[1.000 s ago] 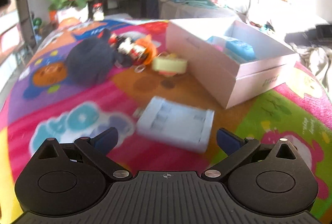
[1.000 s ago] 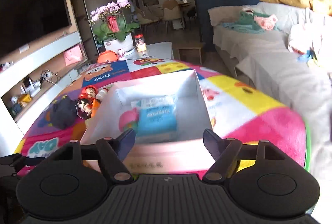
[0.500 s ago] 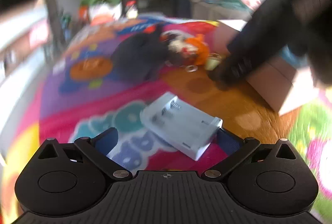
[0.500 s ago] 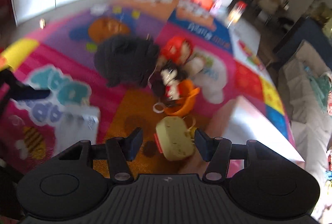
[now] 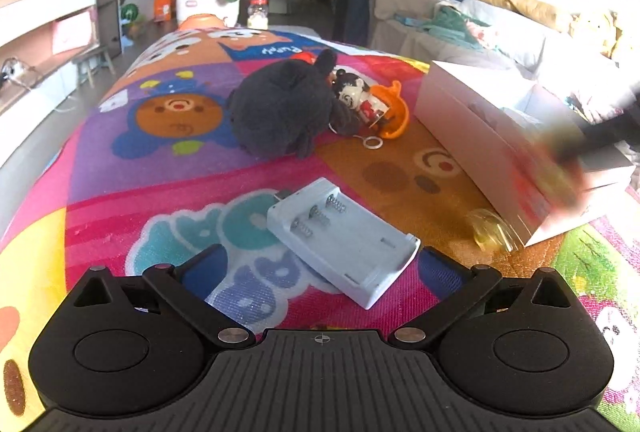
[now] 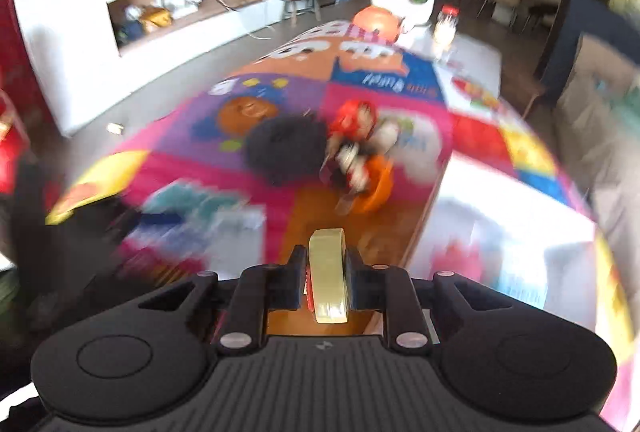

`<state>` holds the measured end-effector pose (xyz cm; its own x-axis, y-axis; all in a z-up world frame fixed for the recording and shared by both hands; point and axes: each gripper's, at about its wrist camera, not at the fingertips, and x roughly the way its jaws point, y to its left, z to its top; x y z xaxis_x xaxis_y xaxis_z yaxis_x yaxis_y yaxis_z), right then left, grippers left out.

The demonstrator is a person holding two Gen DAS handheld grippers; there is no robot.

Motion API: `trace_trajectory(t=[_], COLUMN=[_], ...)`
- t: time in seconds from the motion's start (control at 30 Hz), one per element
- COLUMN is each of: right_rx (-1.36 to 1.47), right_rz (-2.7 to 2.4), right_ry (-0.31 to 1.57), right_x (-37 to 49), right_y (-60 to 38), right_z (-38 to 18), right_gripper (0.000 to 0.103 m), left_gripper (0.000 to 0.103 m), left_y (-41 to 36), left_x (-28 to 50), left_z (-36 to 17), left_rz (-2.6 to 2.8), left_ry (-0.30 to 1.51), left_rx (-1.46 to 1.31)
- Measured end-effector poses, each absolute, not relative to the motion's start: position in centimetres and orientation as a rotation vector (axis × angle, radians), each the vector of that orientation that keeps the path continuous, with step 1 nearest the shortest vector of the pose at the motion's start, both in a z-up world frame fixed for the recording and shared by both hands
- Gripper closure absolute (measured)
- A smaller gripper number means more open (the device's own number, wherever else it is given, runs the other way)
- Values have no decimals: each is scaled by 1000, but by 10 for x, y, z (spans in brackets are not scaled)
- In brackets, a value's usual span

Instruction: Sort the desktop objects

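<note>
My left gripper point(image 5: 320, 264) is open, low over the colourful mat, with a white battery holder point(image 5: 340, 244) lying between its fingers. My right gripper point(image 6: 326, 272) is shut on a pale yellow tape roll point(image 6: 327, 274) and holds it edge-on above the mat. In the left wrist view the right gripper is a dark blur point(image 5: 592, 143) over the white box point(image 5: 500, 135). A dark plush point(image 5: 280, 111), a figurine point(image 5: 360, 97) and an orange toy point(image 5: 394, 111) lie behind the holder.
The white box point(image 6: 512, 232) stands at the right of the mat, with blue packs blurred inside. A key ring point(image 5: 373, 143) lies by the orange toy. A flower pot point(image 5: 208, 3) and a jar point(image 5: 258, 17) stand at the far end.
My right gripper closed on the tape roll and lifted it off the mat, swinging toward the box. My left gripper stayed around the battery holder with its view steadied.
</note>
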<state>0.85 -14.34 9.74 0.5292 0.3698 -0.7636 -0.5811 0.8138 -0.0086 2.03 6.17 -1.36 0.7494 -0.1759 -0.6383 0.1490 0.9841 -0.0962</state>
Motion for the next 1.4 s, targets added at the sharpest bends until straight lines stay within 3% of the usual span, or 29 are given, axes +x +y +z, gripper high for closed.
trace_trajectory(t=[0.03, 0.13, 0.53, 0.57, 0.7, 0.9, 1.17, 1.4], right_rx=[-259, -242, -71, -58, -59, -51, -62, -143], right_rz=[600, 582, 486, 496, 502, 434, 429, 505], right_ry=[855, 874, 754, 744, 686, 711, 742, 729], right_x=[-2, -28, 32, 32, 7, -38, -49, -39], right_y=[-156, -187, -210, -211, -223, -255, -261, -229], right_z=[93, 73, 39, 39, 38, 20, 8, 5], right_gripper=[83, 66, 66, 61, 23, 7, 6, 10], left_gripper=[0, 0, 0, 0, 0, 0, 0, 0], left_y=[61, 59, 53, 53, 49, 35, -4, -5], left_x=[20, 21, 23, 23, 28, 49, 3, -27], left_z=[-13, -14, -16, -16, -14, -12, -13, -10], left_rz=[-176, -172, -167, -169, -184, -298, -541, -613], left_ry=[703, 709, 734, 735, 738, 733, 713, 766], left_rx=[-36, -24, 33, 30, 49, 78, 251, 227])
